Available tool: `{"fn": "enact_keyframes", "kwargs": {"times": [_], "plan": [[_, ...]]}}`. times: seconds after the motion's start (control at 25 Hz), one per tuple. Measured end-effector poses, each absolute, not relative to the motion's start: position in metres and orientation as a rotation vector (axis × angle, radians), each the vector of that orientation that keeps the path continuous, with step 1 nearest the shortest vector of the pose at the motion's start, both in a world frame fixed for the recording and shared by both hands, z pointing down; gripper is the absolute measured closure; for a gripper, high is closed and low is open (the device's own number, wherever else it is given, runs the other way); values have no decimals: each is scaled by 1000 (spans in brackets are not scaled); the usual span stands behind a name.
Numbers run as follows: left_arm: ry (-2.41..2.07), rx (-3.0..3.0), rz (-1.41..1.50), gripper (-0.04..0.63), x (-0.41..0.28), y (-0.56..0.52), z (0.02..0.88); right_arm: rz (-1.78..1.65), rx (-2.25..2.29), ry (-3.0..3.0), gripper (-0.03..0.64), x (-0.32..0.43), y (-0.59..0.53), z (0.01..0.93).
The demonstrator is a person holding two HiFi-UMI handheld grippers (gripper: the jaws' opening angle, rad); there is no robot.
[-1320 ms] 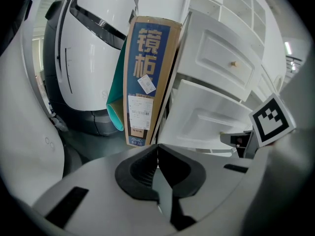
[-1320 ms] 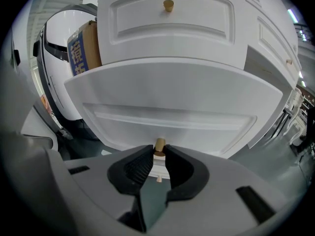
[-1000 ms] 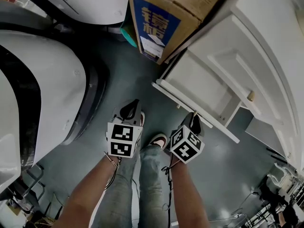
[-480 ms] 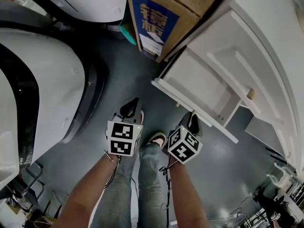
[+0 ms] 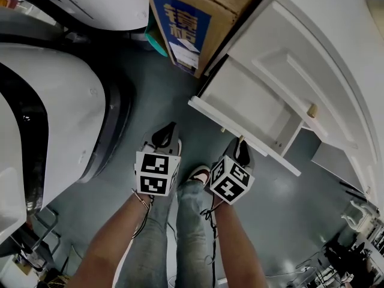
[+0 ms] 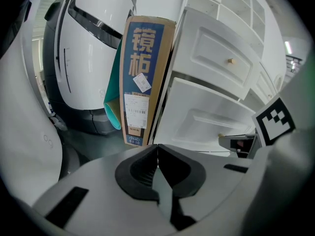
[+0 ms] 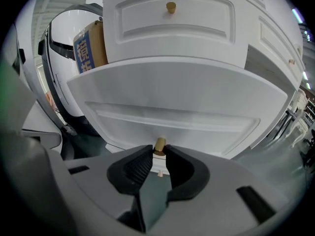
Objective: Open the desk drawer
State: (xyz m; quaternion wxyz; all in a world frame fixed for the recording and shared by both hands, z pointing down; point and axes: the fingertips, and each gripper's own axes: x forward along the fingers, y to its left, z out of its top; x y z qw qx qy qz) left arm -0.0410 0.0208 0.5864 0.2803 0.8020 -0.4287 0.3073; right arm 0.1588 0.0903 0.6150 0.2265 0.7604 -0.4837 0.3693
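Left gripper (image 5: pixel 173 126): jaws together, tips meeting, nothing between them; held over the floor (image 5: pixel 162 95), apart from the desk.
Right gripper (image 5: pixel 242 141): at the front of the lower drawer (image 5: pixel 240 98), closed about its knob (image 7: pixel 160 144). Both jaw tips lie against the knob's sides. The jaws have just been easing open a little, with the knob between them.
Lower drawer: stands well out from the white desk (image 5: pixel 336 53), its front edge jutting past the upper drawer (image 7: pixel 172 18).
Upper drawer: flush in the desk, own knob (image 7: pixel 171 7) untouched.
Box (image 5: pixel 192 17): cardboard with a blue printed face and white labels, upright on the floor, just left of the desk; a teal sheet (image 6: pixel 110 112) curls at its base.
Left of scene: large white rounded housing (image 5: pixel 54 119) with dark trim.
Person: both forearms bare; a jeans leg (image 5: pixel 189 221) and a shoe (image 5: pixel 200 176) show between the grippers.
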Motion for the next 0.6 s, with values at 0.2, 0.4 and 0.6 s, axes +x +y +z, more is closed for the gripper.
{"fn": "enact_keyframes", "kwargs": {"times": [0.2,0.4,0.6], "plan": [[-1144,2158,829,577,-37,22,585,1087,2074,-1353,508,153,97,614],[-1143,2151,839,577,-34,30,579,1053,2040,-1418,499,147,105,595],[-1132,2154,849,577,-28,36,562,1017,2030,-1461,499,146,112,563]]}}
